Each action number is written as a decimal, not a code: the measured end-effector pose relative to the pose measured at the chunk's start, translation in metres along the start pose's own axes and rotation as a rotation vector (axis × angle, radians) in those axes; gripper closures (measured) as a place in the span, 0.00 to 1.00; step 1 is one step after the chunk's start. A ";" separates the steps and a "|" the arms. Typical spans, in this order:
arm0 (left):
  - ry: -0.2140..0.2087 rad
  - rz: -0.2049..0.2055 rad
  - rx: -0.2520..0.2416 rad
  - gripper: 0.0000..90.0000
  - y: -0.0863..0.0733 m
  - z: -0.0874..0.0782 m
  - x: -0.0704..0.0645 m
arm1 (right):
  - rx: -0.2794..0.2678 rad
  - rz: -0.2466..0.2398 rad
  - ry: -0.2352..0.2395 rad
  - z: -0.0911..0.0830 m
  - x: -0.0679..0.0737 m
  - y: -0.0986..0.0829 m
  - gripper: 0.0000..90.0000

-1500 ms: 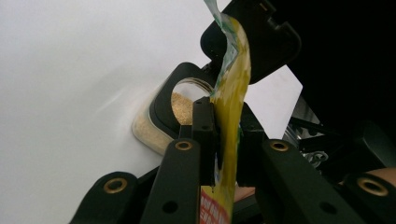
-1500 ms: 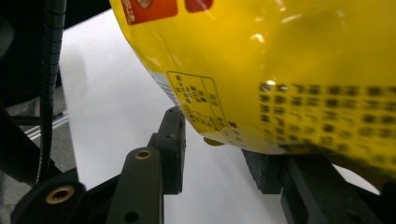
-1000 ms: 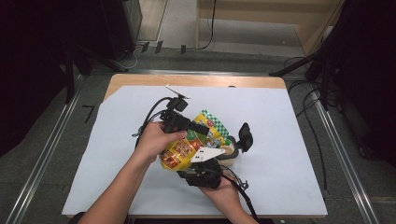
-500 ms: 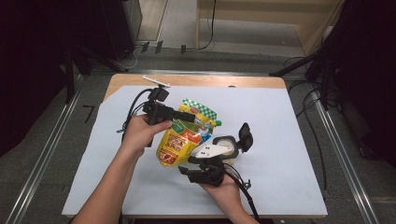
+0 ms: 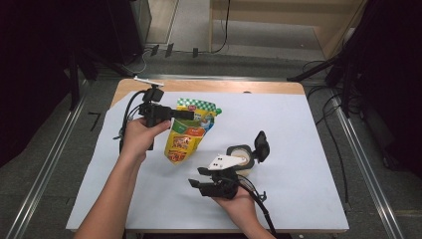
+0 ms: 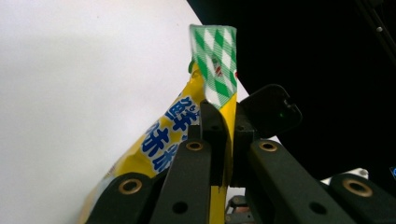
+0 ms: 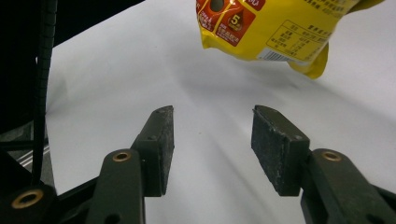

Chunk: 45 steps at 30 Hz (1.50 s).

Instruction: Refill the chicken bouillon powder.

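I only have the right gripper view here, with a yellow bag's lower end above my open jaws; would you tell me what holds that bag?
Observer: The left gripper holds it, jaws shut on the yellow snack bag near its green-checked top.
Operator: Thank you. Is anything beside my gripper on the table?
Observer: Yes, in the high view a roll of tape lies on the white sheet just beyond the right gripper.
Operator: Is the bag resting on the sheet?
Observer: I cannot tell; its lower end hangs toward your gripper.
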<state>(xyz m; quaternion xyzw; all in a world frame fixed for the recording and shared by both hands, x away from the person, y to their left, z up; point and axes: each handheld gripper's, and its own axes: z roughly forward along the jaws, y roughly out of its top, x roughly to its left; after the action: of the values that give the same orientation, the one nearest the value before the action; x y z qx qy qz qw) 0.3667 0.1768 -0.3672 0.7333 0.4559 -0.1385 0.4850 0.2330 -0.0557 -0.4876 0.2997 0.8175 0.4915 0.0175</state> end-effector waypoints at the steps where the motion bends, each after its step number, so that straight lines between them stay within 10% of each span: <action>1: 0.002 0.000 -0.003 0.99 0.000 0.001 0.001 | 0.000 -0.002 -0.002 0.000 0.000 0.000 0.55; 45: 0.105 0.076 -0.037 0.85 -0.018 -0.036 -0.002 | -0.012 -0.037 0.043 0.008 0.000 0.011 0.53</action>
<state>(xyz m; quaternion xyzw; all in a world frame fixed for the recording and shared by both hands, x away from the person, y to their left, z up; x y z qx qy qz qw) 0.3428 0.2079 -0.3587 0.7470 0.4553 -0.0728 0.4789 0.2403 -0.0455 -0.4828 0.2739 0.8202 0.5022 0.0107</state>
